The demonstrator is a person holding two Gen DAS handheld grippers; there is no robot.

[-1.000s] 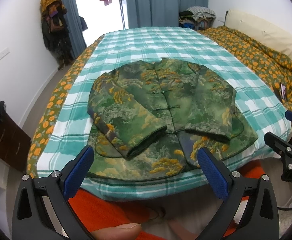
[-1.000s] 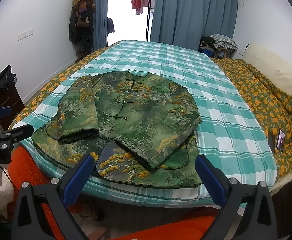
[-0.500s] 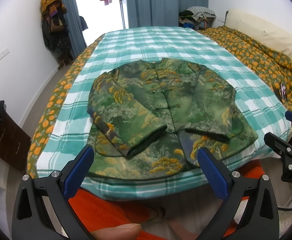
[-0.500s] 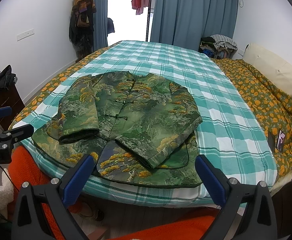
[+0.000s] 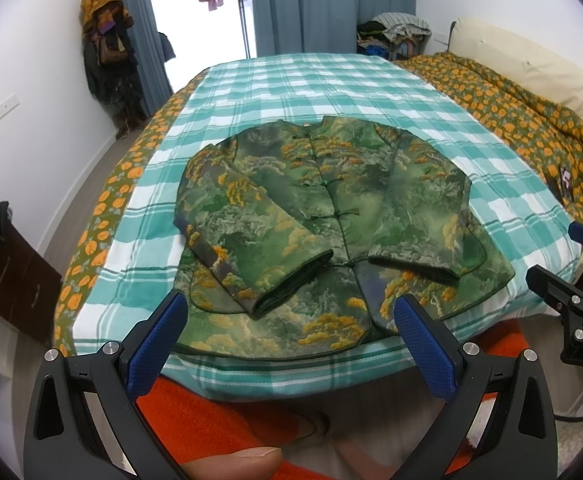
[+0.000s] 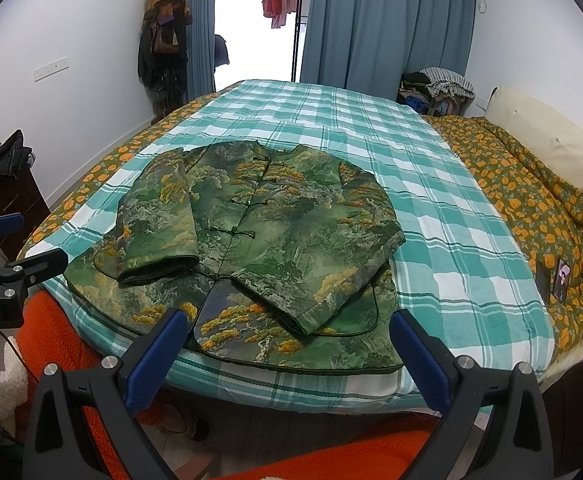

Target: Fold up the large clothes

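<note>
- A green padded jacket printed with orange-yellow trees and grey clouds (image 5: 331, 232) (image 6: 259, 240) lies face up on the teal-and-white checked bedspread (image 5: 323, 84) (image 6: 443, 232), near the bed's foot edge.
- Both sleeves are folded in across its front, their cuffs near the knotted button line; the hem sits just beside the mattress edge.
- The left claw (image 5: 291, 340) hovers off the foot of the bed, its blue-padded jaws spread wide and holding nothing.
- The right claw (image 6: 287, 344) likewise hangs before the hem, jaws wide apart and empty.
- An orange-flowered olive quilt (image 6: 531, 200) is bunched along the bed's right side.
- Orange fleece (image 5: 195, 420) shows below the claws.
</note>
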